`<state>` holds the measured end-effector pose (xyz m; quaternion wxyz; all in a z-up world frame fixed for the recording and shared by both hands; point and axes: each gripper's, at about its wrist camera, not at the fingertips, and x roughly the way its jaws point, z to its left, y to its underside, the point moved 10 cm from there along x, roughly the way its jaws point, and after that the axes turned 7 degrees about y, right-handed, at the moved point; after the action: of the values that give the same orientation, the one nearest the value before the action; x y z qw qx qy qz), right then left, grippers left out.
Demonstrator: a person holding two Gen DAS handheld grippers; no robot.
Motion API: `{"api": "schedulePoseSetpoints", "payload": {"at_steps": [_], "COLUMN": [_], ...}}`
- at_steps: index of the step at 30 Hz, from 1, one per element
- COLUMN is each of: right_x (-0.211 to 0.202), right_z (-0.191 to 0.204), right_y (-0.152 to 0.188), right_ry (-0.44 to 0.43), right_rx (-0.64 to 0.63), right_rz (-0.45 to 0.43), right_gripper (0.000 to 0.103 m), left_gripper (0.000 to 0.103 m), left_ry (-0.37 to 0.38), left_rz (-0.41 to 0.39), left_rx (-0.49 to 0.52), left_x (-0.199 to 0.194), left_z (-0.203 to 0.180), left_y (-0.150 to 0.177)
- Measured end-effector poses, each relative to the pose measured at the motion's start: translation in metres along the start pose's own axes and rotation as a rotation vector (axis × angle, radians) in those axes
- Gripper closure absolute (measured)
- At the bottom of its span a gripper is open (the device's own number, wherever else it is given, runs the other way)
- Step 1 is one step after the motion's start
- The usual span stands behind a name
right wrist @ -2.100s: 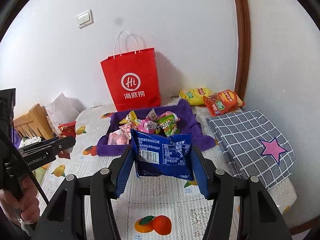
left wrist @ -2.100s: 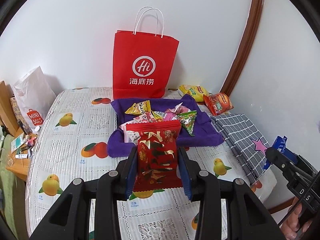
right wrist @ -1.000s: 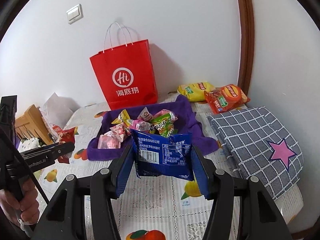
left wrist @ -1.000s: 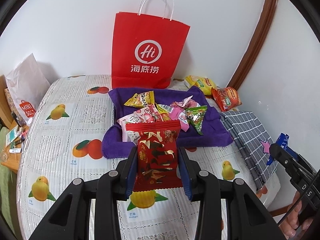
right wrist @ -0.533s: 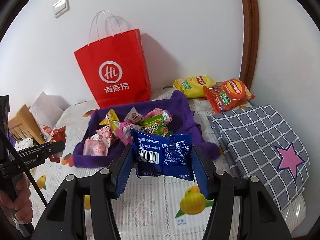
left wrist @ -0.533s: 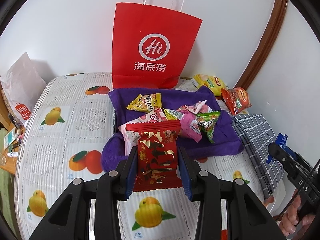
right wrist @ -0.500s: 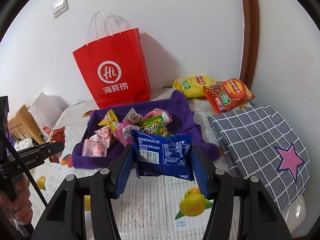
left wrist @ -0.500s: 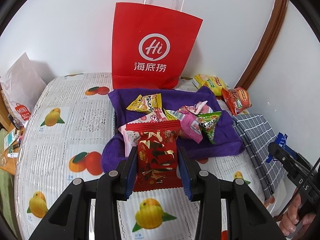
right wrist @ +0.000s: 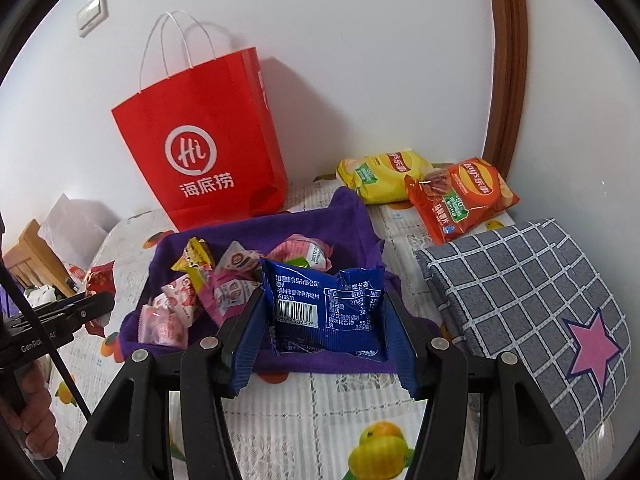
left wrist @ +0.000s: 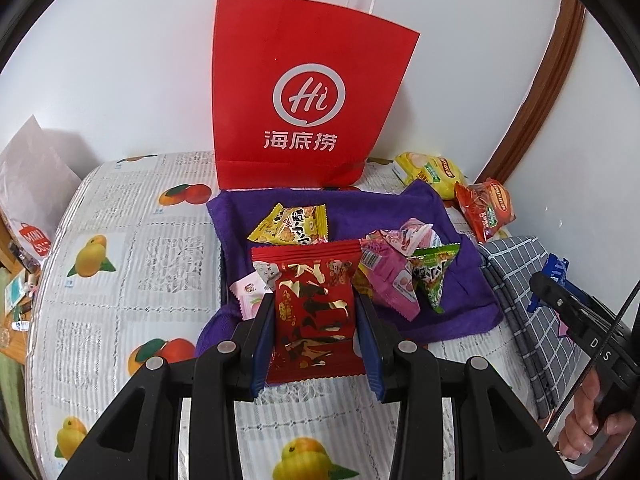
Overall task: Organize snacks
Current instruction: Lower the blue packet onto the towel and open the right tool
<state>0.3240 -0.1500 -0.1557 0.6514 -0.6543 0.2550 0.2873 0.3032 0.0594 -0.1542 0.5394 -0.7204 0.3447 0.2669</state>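
My left gripper is shut on a red snack packet with gold print, held above the near edge of a purple towel. My right gripper is shut on a blue snack packet, also over the towel's near edge. Several small snack packets lie on the towel: a yellow one, pink ones and a green one. A red paper bag stands upright behind the towel against the wall, and shows in the right wrist view.
A yellow chip bag and a red chip bag lie at the back right by the wall. A grey checked folded cloth with a pink star lies right of the towel. The table has a fruit-print cover. A white bag stands at far left.
Both grippers have moved forward toward the towel and red bag, which now look larger and closer. Each still holds its packet.
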Motion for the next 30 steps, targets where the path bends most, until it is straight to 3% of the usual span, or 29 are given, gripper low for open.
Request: {"api": "schedulePoseSetpoints", "payload": {"at_steps": [16,30], "right_x": [0.088,0.114], "right_z": [0.0,0.002], "right_y": [0.01,0.012], "right_ry": [0.016,0.007], "right_rx": [-0.019,-0.017], "right_rz": [0.123,0.129], "right_gripper": [0.046,0.045], "left_gripper": [0.067,0.067], "left_ry": [0.008,0.009], "left_rz": [0.065,0.095], "left_rx": [-0.023,-0.026], "left_x": [0.055,0.083], "left_z": [0.006,0.009], "left_y": [-0.01,-0.021]}}
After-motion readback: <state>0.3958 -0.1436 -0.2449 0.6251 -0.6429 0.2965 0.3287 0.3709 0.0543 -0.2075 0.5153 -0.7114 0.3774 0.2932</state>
